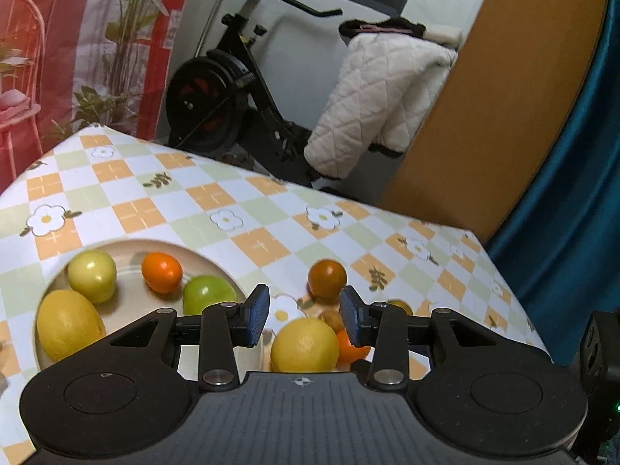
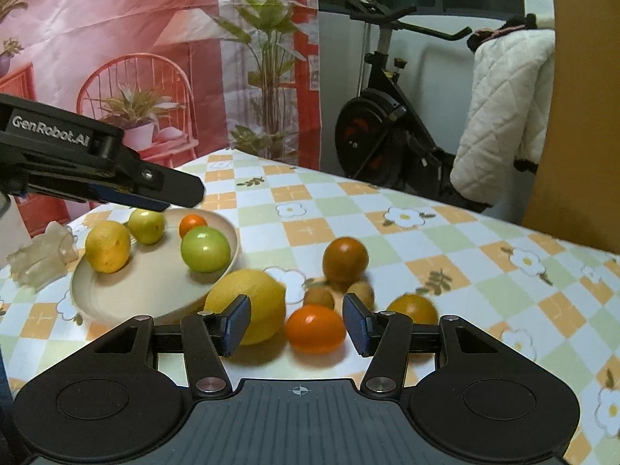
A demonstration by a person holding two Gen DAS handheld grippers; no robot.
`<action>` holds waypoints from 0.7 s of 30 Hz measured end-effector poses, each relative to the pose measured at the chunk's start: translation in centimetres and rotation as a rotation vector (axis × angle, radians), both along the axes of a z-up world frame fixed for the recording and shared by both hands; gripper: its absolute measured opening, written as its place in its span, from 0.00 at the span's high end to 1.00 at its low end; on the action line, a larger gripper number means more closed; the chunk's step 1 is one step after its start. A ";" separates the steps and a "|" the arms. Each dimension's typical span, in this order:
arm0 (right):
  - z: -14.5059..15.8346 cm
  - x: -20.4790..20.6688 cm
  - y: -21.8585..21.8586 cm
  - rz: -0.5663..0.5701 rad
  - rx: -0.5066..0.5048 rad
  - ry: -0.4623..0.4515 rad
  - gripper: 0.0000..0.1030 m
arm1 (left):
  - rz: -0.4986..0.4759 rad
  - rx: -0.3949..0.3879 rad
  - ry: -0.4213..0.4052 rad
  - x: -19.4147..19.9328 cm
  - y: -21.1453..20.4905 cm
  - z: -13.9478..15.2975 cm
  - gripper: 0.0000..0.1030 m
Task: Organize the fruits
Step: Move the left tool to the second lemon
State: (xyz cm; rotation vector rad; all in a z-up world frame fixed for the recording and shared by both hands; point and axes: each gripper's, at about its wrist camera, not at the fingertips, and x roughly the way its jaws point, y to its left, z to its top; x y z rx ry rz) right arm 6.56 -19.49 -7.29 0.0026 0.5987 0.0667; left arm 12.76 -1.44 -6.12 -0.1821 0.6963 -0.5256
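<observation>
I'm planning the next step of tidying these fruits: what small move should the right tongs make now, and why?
Probably ease the right tongs forward and down around the small orange fruit. Their jaws stand apart and empty, that fruit lies on the tablecloth just ahead between them, and the plate with four fruits has room.

You've got a cream plate w/ 2 yellow fruits, 1 green apple, 1 small orange. Tablecloth: orange/green/white checks w/ white flowers. Lower centre: big yellow lemon, bright orange mandarin. Gripper pads blue, bodies black. Backdrop upper left pink-red.
</observation>
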 end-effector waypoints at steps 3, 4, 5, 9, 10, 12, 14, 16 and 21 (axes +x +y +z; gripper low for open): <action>-0.5 0.0 0.8 0.022 -0.008 0.006 0.48 | -0.011 0.005 0.017 0.2 -0.2 -0.6 0.59; -0.7 0.1 1.1 0.029 -0.010 0.009 0.43 | -0.015 0.008 0.021 0.2 -0.3 -0.7 0.59; -0.9 0.1 1.3 0.035 -0.009 0.011 0.41 | -0.020 0.011 0.025 0.3 -0.4 -0.9 0.58; -1.5 0.5 1.9 0.054 0.002 0.016 0.39 | -0.045 0.020 0.041 0.7 -0.9 -1.7 0.57; -1.6 0.6 2.1 0.061 0.001 0.013 0.39 | -0.053 0.024 0.043 0.7 -1.1 -1.8 0.57; -1.8 0.8 2.3 0.071 0.002 0.009 0.40 | -0.075 0.039 0.046 0.9 -1.5 -2.2 0.57; -2.0 1.1 2.3 0.078 0.012 0.004 0.40 | -0.097 0.053 0.048 1.0 -2.0 -2.6 0.56; -2.1 1.2 2.3 0.086 0.018 0.001 0.40 | -0.121 0.057 0.056 1.3 -2.4 -2.9 0.54; -2.2 1.9 2.7 0.107 0.005 0.001 0.40 | -0.159 0.070 0.067 1.9 -2.9 -3.8 0.52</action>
